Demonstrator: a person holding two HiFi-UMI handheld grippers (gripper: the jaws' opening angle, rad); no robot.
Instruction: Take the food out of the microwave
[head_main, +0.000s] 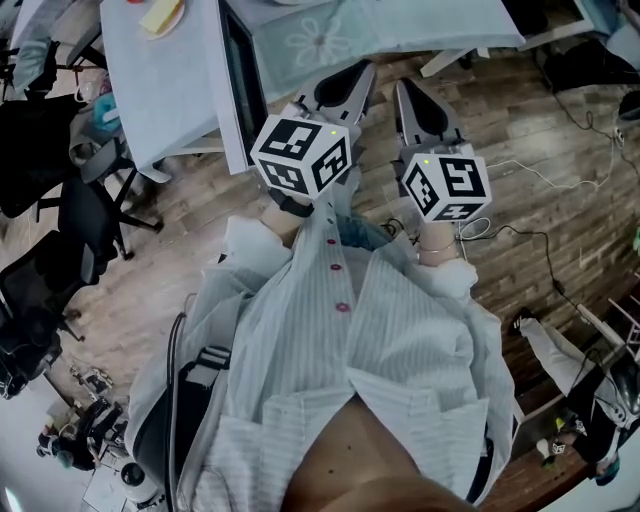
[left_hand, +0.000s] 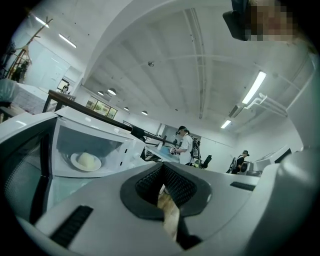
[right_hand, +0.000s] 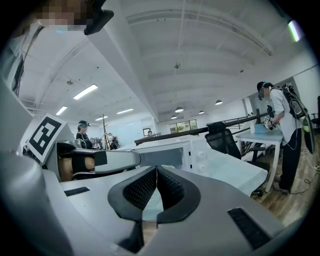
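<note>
My left tool (left_hand: 162, 174) and right tool (right_hand: 156, 176) face the open microwave (left_hand: 120, 147), jaws pressed together, nothing held. Unless I spread them, they could shove the plate (left_hand: 75, 161) of food (left_hand: 88, 160) deeper inside the microwave.

Open-plan office or lab space: white ceiling (left_hand: 165, 60), strip lights (left_hand: 254, 87), wood-plank floor (head_main: 150, 290), black office chairs (right_hand: 220, 136), cloth-covered tables (head_main: 160, 90), people (right_hand: 282, 120) standing at far desk (right_hand: 252, 136).

The microwave (left_hand: 90, 142) stands on the worktop (right_hand: 230, 172), far and to the left of both tools. Its door (left_hand: 22, 185) hangs open at its left, and the food (left_hand: 88, 160) lies on a plate (left_hand: 75, 162) inside. The left tool (left_hand: 162, 174) and right tool (right_hand: 156, 172) sit side by side before the worktop's near edge.
</note>
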